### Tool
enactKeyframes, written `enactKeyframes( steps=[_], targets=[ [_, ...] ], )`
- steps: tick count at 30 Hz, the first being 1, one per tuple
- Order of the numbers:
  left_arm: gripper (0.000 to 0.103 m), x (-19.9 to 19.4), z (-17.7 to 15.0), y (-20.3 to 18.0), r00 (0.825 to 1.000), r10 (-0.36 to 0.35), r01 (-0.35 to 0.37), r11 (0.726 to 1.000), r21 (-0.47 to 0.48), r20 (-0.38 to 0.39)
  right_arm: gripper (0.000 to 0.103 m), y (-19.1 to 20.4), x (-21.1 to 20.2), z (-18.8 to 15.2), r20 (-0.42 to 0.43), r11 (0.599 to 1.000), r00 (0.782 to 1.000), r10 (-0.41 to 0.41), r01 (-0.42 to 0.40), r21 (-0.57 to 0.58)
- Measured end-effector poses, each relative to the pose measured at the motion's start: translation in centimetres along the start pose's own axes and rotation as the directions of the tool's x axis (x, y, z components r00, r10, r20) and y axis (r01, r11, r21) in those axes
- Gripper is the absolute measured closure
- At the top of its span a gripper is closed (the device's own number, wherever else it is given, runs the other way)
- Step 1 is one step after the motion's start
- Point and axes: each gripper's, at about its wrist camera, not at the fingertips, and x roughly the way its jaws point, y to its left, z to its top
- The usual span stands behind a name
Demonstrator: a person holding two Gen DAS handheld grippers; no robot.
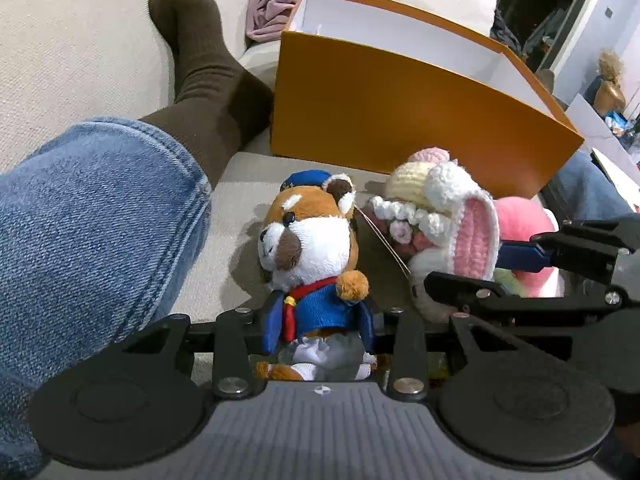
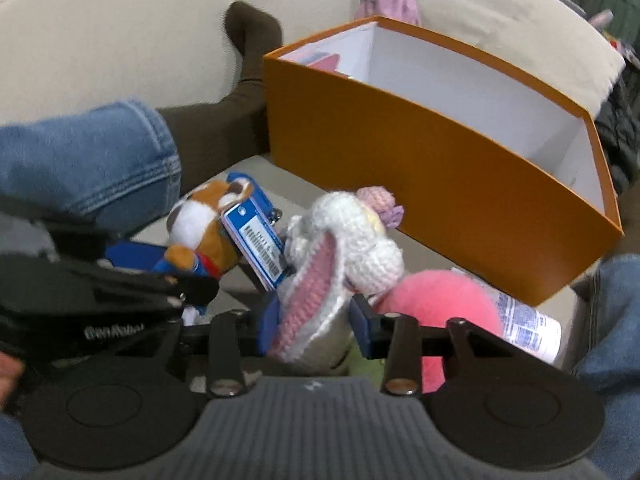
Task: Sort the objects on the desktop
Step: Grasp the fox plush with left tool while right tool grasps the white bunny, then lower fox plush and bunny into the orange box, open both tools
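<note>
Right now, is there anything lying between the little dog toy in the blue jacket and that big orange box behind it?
No: in the left wrist view only bare beige cushion lies between the plush dog and the orange box.

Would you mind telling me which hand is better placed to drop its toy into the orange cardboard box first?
Probably the right: its gripper grips the white crocheted bunny, nearer the orange box opening. The left gripper holds the brown-and-white plush dog, farther back.

Plush dog [image 1: 312,248] sits left of crocheted rabbit [image 1: 440,216] on the sofa [image 1: 60,60]. Open box [image 1: 400,120] stands behind both.
</note>
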Motion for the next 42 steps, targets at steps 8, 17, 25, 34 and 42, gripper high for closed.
enactKeyframes(
  steps=[8, 17, 25, 34, 42],
  targets=[
    [0.055, 0.5, 0.3, 0.2, 1.000, 0.004, -0.005, 1.000, -0.014, -0.009, 0.056, -1.0, 0.8, -0.3, 0.022, 0.998, 0.998, 0.057, -0.057, 0.015],
    [0.056, 1.0, 0.3, -0.1, 0.999, 0.022, -0.022, 1.000, -0.001, -0.027, 0.050, -1.3, 1.4, -1.1, 0.054, 0.996, 0.994, 0.092, -0.091, -0.018],
    [0.064, 0.9, 1.7, 0.5, 0.999, -0.031, 0.031, 0.998, -0.057, -0.010, 0.063, -3.4, 0.2, -1.0, 0.096, 0.973, 0.979, 0.177, -0.189, 0.133],
    [0.064, -5.1, 6.2, -0.5, 0.986, -0.099, 0.107, 0.993, -0.053, 0.131, 0.063, -6.2, -5.5, 2.0, 0.279, 0.937, 0.926, 0.254, -0.307, 0.168],
    [0.064, -7.6, 14.9, -4.0, 0.957, -0.129, 0.106, 0.989, 0.100, 0.261, 0.062, -9.6, -8.4, 8.0, 0.426, 0.948, 0.876, 0.225, -0.298, 0.112]
  ],
)
